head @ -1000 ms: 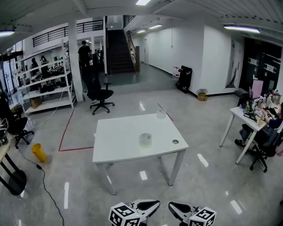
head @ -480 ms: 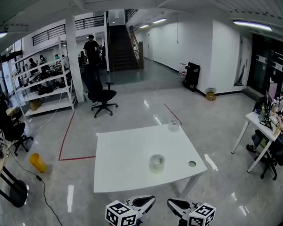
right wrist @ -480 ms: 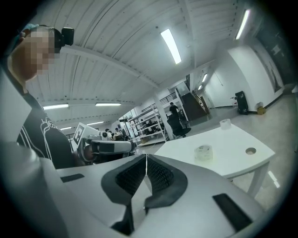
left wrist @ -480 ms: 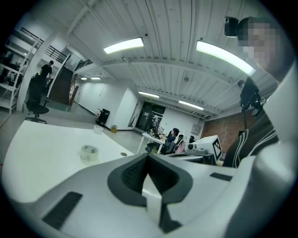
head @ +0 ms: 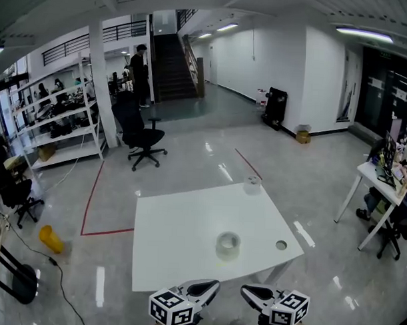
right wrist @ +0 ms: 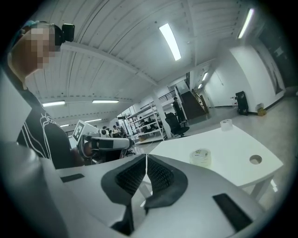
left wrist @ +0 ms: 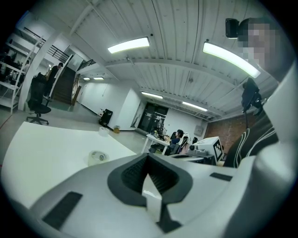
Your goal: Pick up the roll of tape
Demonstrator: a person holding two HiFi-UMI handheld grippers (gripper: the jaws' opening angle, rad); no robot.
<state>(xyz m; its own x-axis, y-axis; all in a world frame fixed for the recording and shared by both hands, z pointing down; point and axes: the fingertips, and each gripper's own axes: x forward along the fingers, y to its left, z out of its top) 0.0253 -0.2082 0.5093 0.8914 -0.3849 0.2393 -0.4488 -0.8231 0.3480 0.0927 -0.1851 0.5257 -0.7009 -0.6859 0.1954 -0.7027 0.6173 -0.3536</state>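
Observation:
The clear roll of tape (head: 228, 246) lies flat on the white table (head: 181, 224), near its front edge. It also shows in the left gripper view as the tape (left wrist: 98, 157) and in the right gripper view as the tape (right wrist: 201, 157). A second, white roll (head: 252, 185) stands at the table's far right corner. My left gripper (head: 206, 290) and right gripper (head: 252, 295) hang side by side below the table's front edge, short of the tape. The left gripper (left wrist: 148, 158) has its jaw tips together with nothing in them. The right gripper (right wrist: 145, 158) is shut and empty too.
A round hole (head: 281, 245) is cut in the table right of the tape. Behind stand a black office chair (head: 141, 133), shelving (head: 55, 113) at left and a person (head: 139, 69) by the stairs. A desk (head: 379, 181) is at right. A yellow object (head: 51, 238) lies on the floor at left.
The table and tape have come closer and lower in the head view. Both grippers remain together at the bottom edge, shut.

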